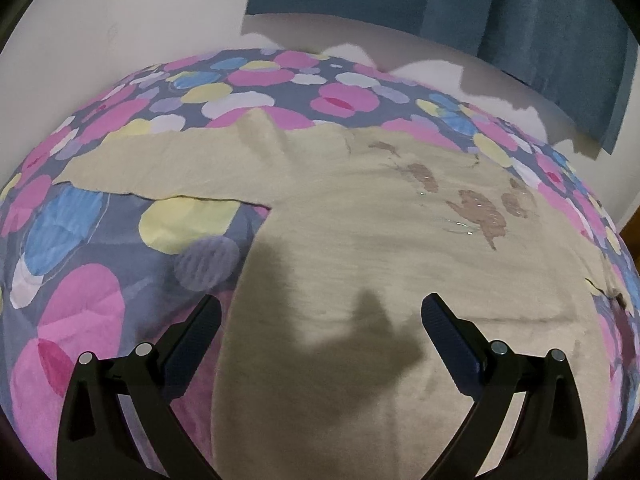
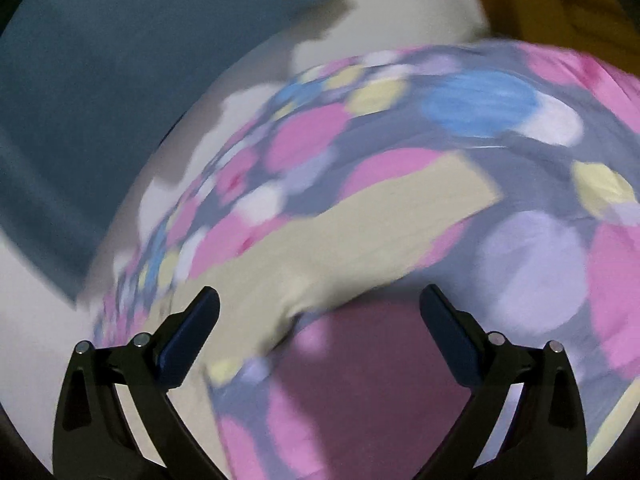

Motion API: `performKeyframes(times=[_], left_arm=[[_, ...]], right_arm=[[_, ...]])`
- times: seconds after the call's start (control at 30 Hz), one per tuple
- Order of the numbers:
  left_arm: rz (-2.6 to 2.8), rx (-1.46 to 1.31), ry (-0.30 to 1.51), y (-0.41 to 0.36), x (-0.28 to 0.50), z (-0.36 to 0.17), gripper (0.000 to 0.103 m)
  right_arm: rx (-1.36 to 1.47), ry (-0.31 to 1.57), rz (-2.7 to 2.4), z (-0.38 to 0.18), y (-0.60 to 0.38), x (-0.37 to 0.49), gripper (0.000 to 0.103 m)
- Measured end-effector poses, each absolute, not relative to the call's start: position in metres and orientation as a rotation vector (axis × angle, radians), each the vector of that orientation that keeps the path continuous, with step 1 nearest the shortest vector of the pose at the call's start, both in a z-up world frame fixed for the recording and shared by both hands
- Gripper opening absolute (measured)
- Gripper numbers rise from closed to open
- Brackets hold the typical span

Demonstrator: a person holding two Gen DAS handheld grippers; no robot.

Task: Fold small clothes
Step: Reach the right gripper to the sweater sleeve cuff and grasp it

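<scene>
A small beige shirt [image 1: 360, 208] with a brown print lies spread flat on a floral bedspread [image 1: 80, 240], one sleeve stretched out to the left. My left gripper [image 1: 320, 320] is open and empty, hovering over the shirt's lower body. In the blurred right wrist view, a beige sleeve [image 2: 360, 220] of the shirt lies across the bedspread [image 2: 540, 260]. My right gripper [image 2: 320, 308] is open and empty, just above the sleeve's near end.
A teal curtain [image 1: 440, 4] hangs on the white wall behind the bed and also shows in the right wrist view [image 2: 100, 80]. The bed's far edge [image 1: 280, 54] runs below the wall. A wooden floor [image 2: 560, 0] shows at upper right.
</scene>
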State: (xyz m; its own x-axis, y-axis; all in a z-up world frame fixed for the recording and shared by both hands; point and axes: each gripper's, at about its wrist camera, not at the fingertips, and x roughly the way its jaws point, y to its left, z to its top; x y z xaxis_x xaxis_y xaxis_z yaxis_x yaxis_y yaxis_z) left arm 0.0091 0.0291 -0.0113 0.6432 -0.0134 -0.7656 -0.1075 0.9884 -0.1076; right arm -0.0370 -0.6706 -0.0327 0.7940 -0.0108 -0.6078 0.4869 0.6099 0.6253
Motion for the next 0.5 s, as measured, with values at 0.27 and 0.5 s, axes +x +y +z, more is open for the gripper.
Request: performKeyframes(times=[0.27, 0.5], left_arm=[[0.076, -0.161, 0.884, 0.035, 0.015, -0.020, 0.099], [0.079, -0.162, 0.910, 0.034, 0.020, -0.028, 0.099]], right_arm=[[1.177, 0.590, -0.374, -0.088, -0.757, -0.045, 0.073], [1.225, 0.507, -0.399, -0.096, -0.770, -0.035, 0.073]])
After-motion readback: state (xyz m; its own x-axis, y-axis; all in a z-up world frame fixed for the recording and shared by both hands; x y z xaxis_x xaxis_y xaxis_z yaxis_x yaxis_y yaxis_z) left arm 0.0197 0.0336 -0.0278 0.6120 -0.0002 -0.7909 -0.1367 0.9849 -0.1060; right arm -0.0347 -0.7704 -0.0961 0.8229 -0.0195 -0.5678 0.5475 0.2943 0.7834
